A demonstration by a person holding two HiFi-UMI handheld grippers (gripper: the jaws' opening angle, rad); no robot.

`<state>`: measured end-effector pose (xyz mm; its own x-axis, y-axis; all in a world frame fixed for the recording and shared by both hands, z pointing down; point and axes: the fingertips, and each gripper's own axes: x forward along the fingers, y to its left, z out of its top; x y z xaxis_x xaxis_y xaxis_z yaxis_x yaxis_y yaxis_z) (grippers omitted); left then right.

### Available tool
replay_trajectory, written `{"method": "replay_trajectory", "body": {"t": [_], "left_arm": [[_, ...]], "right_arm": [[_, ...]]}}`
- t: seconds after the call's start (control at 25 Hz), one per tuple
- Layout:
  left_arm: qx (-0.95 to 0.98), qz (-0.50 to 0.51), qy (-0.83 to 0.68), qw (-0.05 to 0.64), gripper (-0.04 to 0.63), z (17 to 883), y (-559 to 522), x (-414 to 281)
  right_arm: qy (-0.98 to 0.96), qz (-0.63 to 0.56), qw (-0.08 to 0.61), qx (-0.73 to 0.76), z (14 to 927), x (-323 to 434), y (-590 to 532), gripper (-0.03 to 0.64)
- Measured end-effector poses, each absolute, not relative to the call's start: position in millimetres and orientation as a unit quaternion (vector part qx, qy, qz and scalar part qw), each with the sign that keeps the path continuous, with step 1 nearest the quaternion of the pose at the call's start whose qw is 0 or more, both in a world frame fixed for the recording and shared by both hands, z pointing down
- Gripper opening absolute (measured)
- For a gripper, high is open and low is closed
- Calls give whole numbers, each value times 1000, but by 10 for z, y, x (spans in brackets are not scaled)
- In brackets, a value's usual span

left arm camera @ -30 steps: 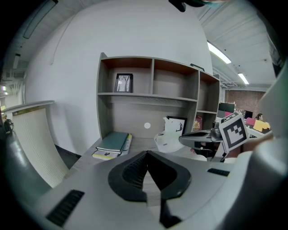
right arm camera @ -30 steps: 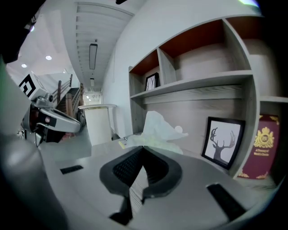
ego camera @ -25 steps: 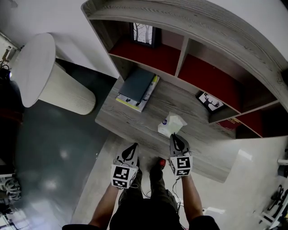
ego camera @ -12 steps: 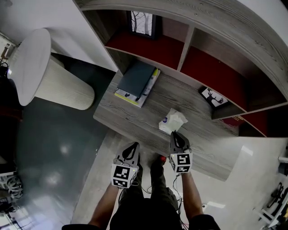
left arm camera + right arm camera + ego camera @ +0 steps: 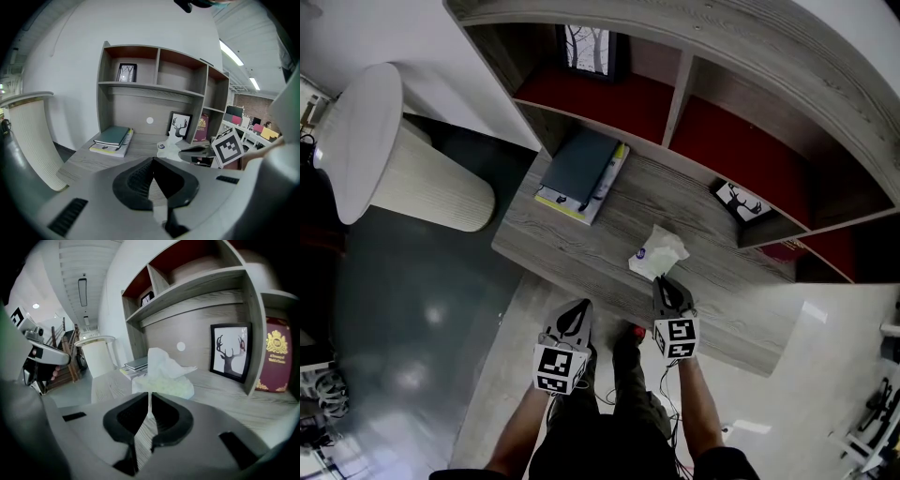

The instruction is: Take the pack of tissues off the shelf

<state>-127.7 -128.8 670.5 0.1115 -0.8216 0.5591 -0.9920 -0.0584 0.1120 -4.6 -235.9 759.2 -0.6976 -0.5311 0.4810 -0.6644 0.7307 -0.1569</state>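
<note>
The pack of tissues (image 5: 657, 253) is white with a sheet sticking up, and it lies on the grey wooden desk board (image 5: 581, 246) of the shelf unit. My right gripper (image 5: 667, 284) is shut and empty, its tips just short of the pack's near side; whether they touch it I cannot tell. In the right gripper view the pack (image 5: 165, 379) fills the space right beyond the closed jaws (image 5: 150, 394). My left gripper (image 5: 577, 309) is shut and empty, held off the board's front edge. From the left gripper view (image 5: 152, 160) the pack (image 5: 168, 147) lies ahead to the right.
A stack of books (image 5: 581, 174) lies at the board's back left. A framed deer picture (image 5: 738, 202) leans at the back right beside a red book (image 5: 280, 357). Another framed picture (image 5: 589, 49) stands on the upper shelf. A white ribbed round stand (image 5: 403, 159) is to the left.
Almost nothing has moved. The head view has shifted slightly, so the shelf unit sits a little lower and further left; both grippers keep their places, shut.
</note>
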Motion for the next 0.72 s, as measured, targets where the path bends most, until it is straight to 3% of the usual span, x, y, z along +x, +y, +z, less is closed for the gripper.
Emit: {"method": "replay_trajectory", "body": {"t": [0.12,0.2,0.28,0.72], "left_arm": [[704,180,-641,248,6,6738,-1269,-1243],[705,182,-638,250,6,6759,-1254,-1205],[707,182,-636,251,6,6769,-1248,-1174],[714,178,-633,240,6,6701,-1261,-1103]], "right_arm": [[-906,175,224,315,7729,-50,-2294,35],[-905,184,233,306,7811,-47,-2241,138],[-904,188,233,304,7845,-40,-2211,160],[-905,174,214,323,7637,54,-2235,167]]}}
